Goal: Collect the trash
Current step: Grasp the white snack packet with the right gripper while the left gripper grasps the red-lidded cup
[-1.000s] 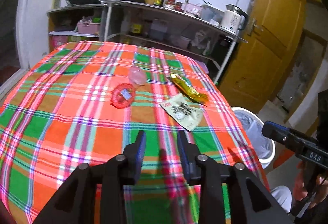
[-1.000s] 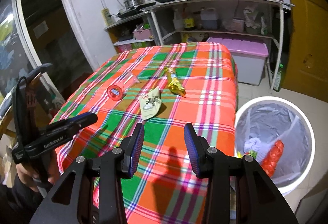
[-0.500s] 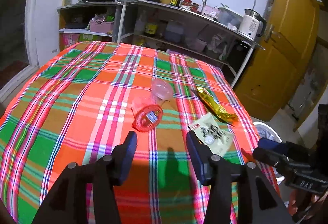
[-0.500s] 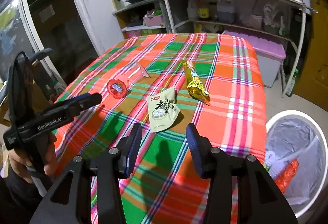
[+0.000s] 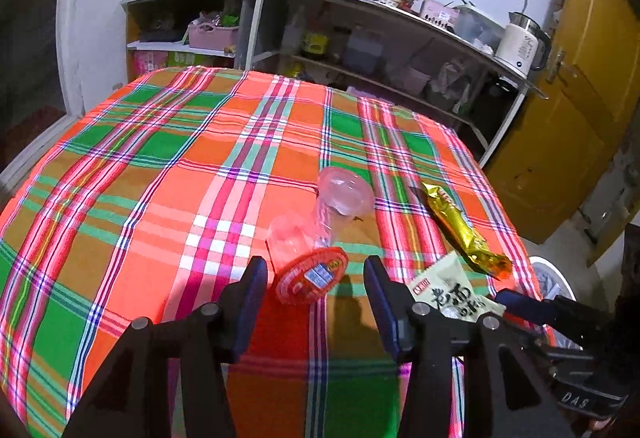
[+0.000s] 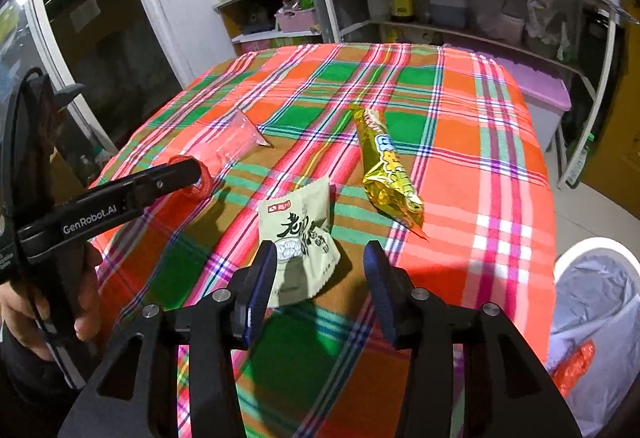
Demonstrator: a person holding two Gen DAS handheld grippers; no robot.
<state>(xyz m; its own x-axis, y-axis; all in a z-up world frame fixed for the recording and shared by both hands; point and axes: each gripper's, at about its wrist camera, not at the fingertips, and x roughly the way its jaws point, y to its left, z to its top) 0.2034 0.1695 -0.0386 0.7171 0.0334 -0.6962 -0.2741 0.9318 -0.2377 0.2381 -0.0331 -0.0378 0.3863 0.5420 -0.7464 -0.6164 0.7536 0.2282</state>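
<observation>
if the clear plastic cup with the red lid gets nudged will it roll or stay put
The clear plastic cup lies on its side on the tablecloth, so it would probably roll, likely curving since it tapers. It looks empty and thin, so probably light and easily crushed.

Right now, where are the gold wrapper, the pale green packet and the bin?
gold wrapper [image 6: 386, 167], right wrist view, on its printed middle.
pale green packet [image 6: 298, 234], right wrist view, on its printed face.
bin [image 6: 592, 246], right wrist view, on its white rim.
</observation>
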